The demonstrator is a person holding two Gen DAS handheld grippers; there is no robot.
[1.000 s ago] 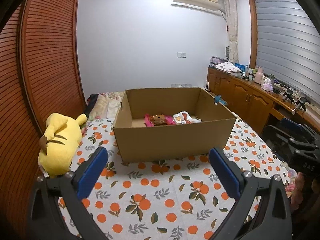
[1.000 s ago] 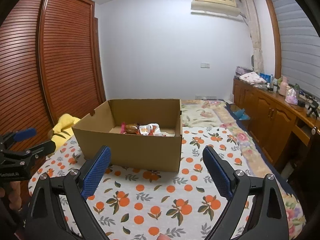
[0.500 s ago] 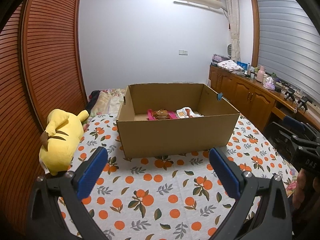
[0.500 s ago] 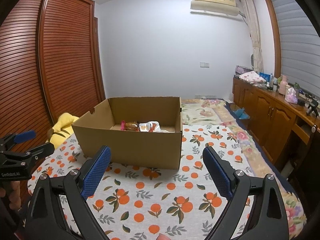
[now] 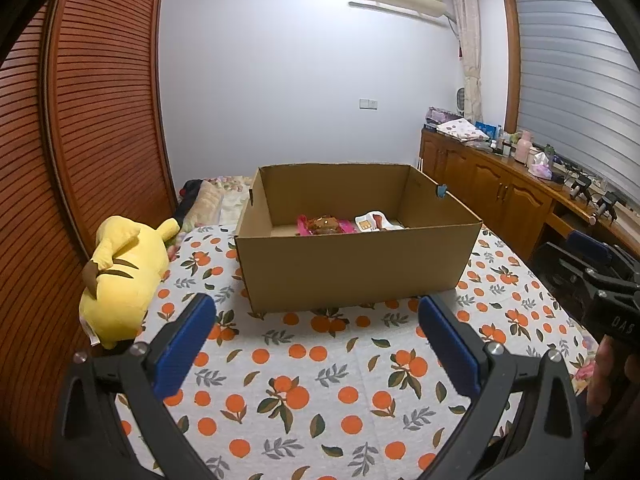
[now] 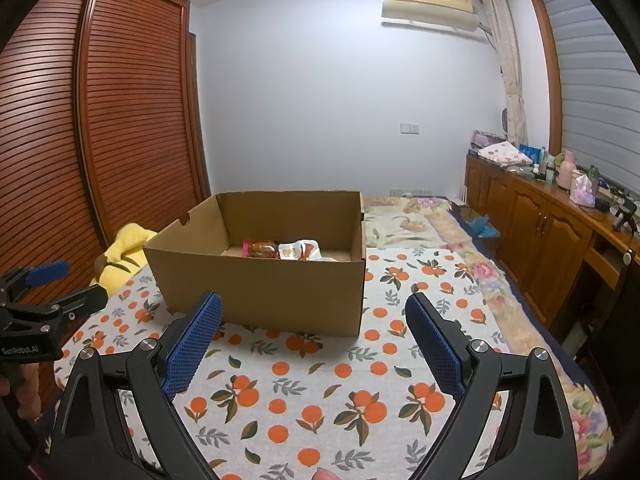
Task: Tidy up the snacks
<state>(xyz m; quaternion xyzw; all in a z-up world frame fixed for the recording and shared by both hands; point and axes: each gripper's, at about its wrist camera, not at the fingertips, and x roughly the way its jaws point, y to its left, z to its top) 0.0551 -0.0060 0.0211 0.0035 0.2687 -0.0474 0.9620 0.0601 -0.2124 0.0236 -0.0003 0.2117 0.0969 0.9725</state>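
At the centre of both views sits an open cardboard box [image 5: 352, 268] on the orange-print bedspread [image 5: 304, 392], with a pink-wrapped snack [image 5: 320, 226] and a white snack packet [image 5: 374, 222] lying on its floor toward the far wall. Both the left gripper [image 5: 316, 336] and the right gripper [image 6: 314, 332] stand wide apart and empty, short of the box. Reaching the snacks well probably means lifting over the near wall, then descending steeply. A yellow plush toy [image 5: 120, 276] lies at the left of the frame beside the louvred wardrobe [image 5: 92, 120]; wooden cabinets [image 6: 532, 236] line the right. Only the tall box wall stands in the way.
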